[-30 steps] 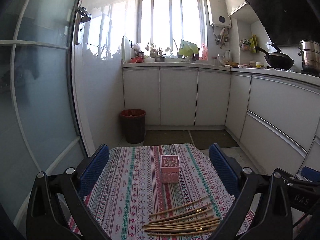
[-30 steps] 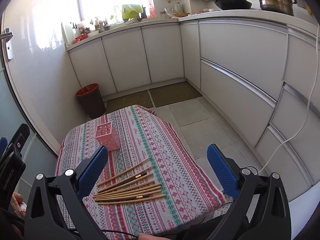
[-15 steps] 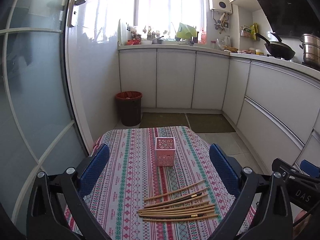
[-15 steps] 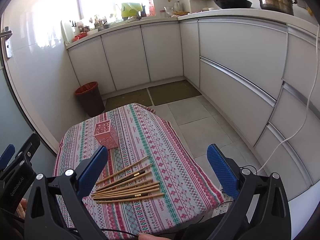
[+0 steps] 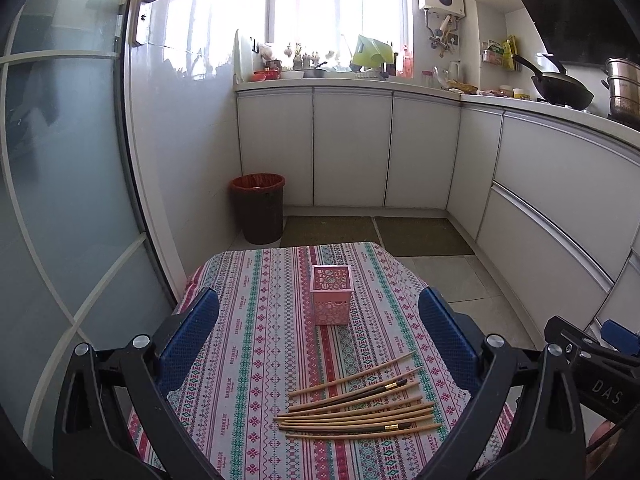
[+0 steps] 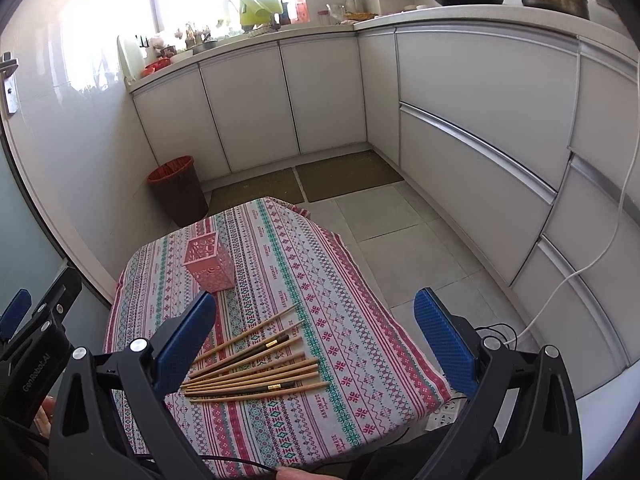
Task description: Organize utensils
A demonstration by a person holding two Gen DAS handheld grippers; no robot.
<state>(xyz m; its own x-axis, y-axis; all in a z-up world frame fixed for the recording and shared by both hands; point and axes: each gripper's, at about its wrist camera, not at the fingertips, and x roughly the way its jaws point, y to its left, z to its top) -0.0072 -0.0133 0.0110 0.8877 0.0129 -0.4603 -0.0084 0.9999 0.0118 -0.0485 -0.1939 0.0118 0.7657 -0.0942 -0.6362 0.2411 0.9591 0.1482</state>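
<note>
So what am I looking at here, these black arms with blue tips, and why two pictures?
No robot: a person holds a two-finger gripper in each hand, each with its own forward-looking camera, hence two pictures. The blue pads are the fingers. The left gripper and right gripper are both open and hold nothing. Below them is a table with a patterned tablecloth. On it stand an empty pink holder and, nearer, a loose bunch of chopsticks, presumably to be put into the holder.
</note>
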